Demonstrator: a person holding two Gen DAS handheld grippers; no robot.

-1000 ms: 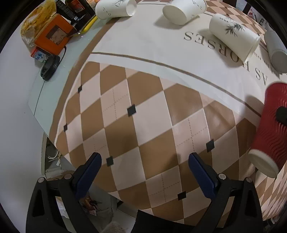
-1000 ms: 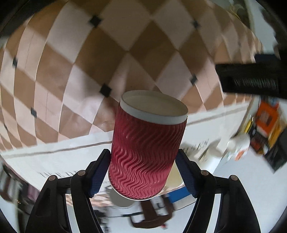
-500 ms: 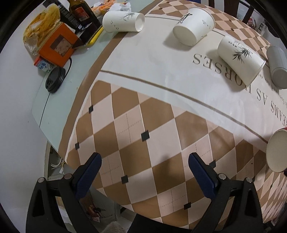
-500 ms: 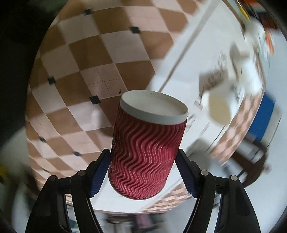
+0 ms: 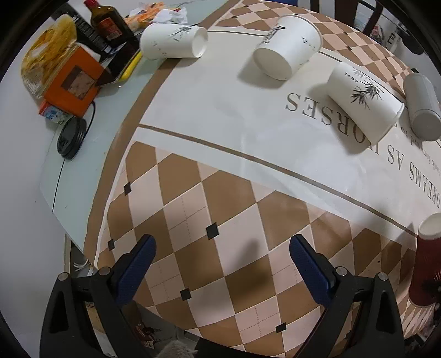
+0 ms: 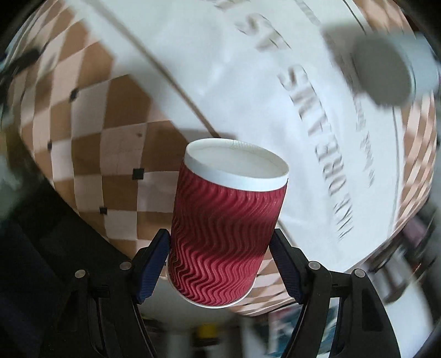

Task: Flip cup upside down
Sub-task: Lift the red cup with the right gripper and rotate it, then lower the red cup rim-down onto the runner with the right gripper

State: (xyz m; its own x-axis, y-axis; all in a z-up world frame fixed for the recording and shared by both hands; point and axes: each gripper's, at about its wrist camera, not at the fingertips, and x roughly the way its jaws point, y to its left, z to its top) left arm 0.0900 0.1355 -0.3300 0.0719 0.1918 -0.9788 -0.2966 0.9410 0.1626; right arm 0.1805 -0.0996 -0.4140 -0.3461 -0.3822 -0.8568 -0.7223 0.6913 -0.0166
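Note:
My right gripper is shut on a red rippled paper cup with a white band at its far end, held above the table. The same red cup shows at the right edge of the left wrist view, white end up, close to the checkered cloth. My left gripper is open and empty above the front part of the cloth. The right wrist view is blurred by motion.
Three white paper cups lie on their sides at the back, with a grey cylinder at the right. An orange box, a bottle and a black disc sit at the left edge.
My right gripper has turned with the red cup, and the table swings across its view. In the left wrist view the cup went from tilted to standing with its white end up.

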